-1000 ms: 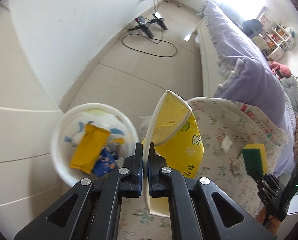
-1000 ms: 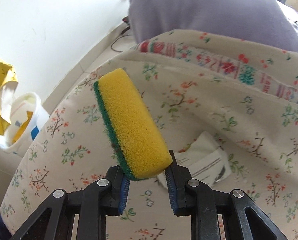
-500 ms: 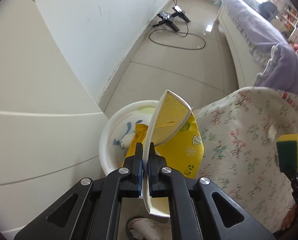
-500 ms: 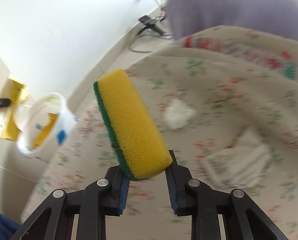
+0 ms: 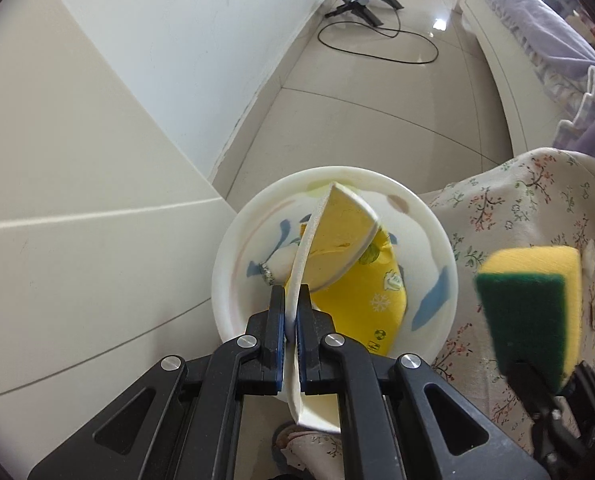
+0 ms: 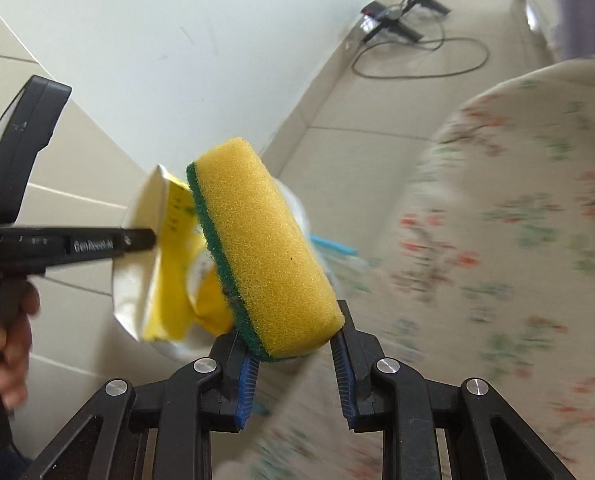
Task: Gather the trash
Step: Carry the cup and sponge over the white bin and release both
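Note:
My left gripper is shut on a yellow and white wrapper and holds it right over the white bin on the floor. The wrapper and the left gripper also show in the right wrist view. My right gripper is shut on a yellow sponge with a green scrub side. The sponge hangs just right of the bin, above the floral cloth.
A white wall and a cream cabinet front stand left of the bin. A black stand with a looped cable lies on the tiled floor beyond. A bed with purple bedding runs along the right.
My left gripper has moved the wrapper over the bin's opening. My right gripper has swung left with the sponge, off the cloth toward the bin.

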The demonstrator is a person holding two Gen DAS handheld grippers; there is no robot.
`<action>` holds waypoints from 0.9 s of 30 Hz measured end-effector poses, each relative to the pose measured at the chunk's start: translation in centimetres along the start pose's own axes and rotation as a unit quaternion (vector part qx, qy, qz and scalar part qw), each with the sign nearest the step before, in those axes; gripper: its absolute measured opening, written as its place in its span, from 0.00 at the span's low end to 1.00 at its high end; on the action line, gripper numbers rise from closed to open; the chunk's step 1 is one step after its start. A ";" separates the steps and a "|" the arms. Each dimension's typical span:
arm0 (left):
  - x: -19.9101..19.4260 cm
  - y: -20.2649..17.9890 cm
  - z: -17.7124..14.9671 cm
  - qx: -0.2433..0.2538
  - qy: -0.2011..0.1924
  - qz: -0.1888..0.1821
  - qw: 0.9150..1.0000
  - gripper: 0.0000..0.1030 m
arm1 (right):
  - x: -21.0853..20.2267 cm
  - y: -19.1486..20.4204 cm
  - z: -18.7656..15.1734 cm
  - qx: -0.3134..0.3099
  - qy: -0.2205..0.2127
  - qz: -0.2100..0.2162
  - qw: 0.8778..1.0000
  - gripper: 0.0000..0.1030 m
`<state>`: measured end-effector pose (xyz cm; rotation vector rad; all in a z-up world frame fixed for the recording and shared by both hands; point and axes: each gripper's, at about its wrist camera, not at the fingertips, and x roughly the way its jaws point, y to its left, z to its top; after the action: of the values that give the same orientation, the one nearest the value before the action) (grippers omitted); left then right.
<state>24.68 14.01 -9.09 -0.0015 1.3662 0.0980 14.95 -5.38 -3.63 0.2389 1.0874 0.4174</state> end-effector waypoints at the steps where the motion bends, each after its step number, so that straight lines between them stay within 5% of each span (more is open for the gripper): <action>1: 0.2 0.3 0.1 -0.005 0.004 0.007 1.000 0.06 | 0.8 0.6 0.3 0.003 0.004 0.001 1.000 0.29; 10: -0.5 2.5 0.5 -0.056 0.004 -0.028 0.998 0.18 | 6.8 3.2 2.5 0.004 0.032 -0.010 0.999 0.30; 15: -1.4 2.7 0.7 -0.073 -0.007 -0.037 0.997 0.23 | 8.5 4.2 3.0 0.000 0.039 -0.014 0.999 0.40; 27: -2.2 1.3 0.5 -0.066 -0.008 -0.081 0.994 0.24 | 5.5 2.0 0.7 -0.003 0.047 -0.021 0.999 0.48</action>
<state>24.60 15.13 -6.74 -0.2217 1.3357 0.0523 17.36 -1.18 -6.98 0.1919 1.1805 0.3975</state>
